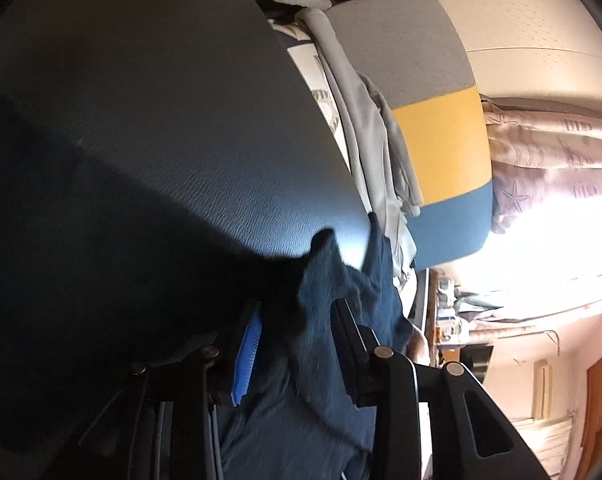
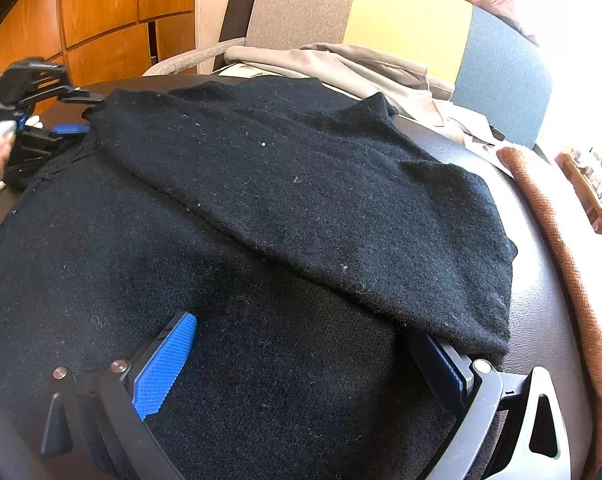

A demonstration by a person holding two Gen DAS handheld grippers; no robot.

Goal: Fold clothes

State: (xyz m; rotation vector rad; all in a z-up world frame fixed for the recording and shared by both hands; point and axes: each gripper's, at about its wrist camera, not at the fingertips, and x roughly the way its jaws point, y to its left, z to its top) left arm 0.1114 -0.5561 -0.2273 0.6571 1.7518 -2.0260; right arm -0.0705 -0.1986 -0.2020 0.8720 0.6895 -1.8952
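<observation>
The black sweater [image 2: 229,216] sprawls across the dark tabletop [image 2: 541,312], one sleeve folded over the body toward the right edge. The risk, I reckon: that loose sleeve slides off the right edge if the cloth gets tugged. The left gripper [image 1: 297,344] is clamped on a bunch of knit at the far left edge; pull hard and the fold skews. The right gripper [image 2: 301,364] hangs spread wide over the near edge, grasping nothing. Behind, a striped chair [image 2: 405,16] carries grey clothes [image 2: 341,64]; wooden cupboards [image 2: 101,12] beyond.
</observation>
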